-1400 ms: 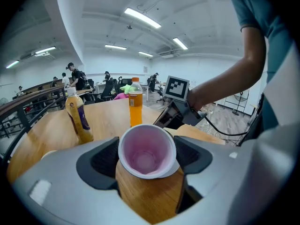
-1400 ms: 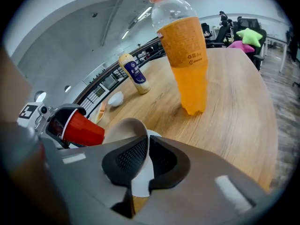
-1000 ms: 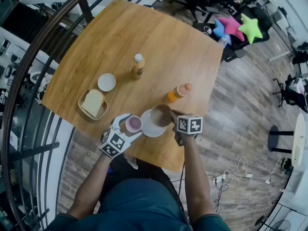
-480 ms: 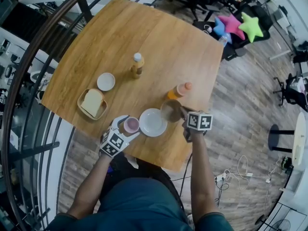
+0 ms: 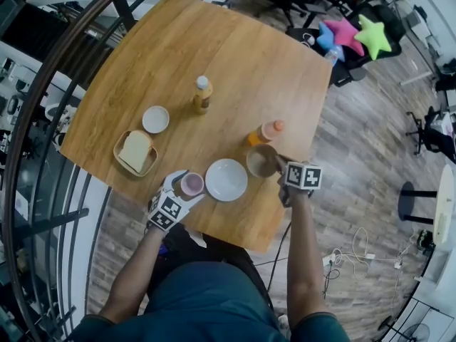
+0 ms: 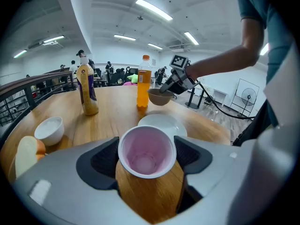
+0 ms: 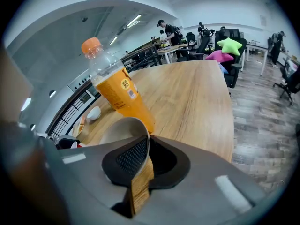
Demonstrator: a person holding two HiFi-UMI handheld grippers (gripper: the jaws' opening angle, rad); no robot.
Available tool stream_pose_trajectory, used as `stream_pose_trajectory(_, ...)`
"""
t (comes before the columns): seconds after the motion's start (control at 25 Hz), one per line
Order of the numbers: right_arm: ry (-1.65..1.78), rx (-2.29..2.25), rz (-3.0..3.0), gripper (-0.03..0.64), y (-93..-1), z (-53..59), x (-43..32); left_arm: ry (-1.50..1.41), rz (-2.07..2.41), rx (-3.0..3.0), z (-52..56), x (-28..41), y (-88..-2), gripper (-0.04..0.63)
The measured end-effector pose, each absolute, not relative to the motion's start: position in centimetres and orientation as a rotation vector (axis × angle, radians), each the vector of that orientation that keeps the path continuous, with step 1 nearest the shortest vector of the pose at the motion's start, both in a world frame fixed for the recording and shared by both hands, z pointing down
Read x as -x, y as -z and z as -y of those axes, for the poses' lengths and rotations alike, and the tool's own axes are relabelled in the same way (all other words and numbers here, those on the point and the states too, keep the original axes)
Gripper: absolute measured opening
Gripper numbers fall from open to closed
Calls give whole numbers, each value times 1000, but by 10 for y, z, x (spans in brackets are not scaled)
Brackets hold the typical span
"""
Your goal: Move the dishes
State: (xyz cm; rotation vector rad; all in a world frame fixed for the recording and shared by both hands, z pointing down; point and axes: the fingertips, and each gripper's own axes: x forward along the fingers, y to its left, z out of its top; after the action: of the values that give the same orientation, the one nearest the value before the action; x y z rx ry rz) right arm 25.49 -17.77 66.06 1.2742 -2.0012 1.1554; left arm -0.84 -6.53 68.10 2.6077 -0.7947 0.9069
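A pink cup sits between the jaws of my left gripper, whose pads press its sides, near the table's front edge. Just right of it a white plate lies flat on the wooden table. My right gripper is shut on the rim of a brown bowl. It holds the bowl tilted, right of the plate and beside an orange drink bottle. In the right gripper view the bowl's rim is pinched between the pads.
A brown sauce bottle stands mid-table. At the left are a small white bowl and a tan bowl holding bread. A railing runs along the table's left side. Office chairs and star cushions are beyond the far right corner.
My right gripper has carried the brown bowl rightward, off the white plate to a spot beside it. My left gripper has sunk a little with the pink cup.
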Motion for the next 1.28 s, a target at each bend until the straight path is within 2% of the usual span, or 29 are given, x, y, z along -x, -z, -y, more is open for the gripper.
stream_pose_trajectory(0.64, -1189, -1327, 1894, 28, -689, 177, -292, -830, 731, -2653, 75, 3, -671, 386)
stream_pose_trajectory(1.28, -1194, -1412, 1846, 31, -707, 166, -299, -786, 634, -2681, 73, 16, -655, 405)
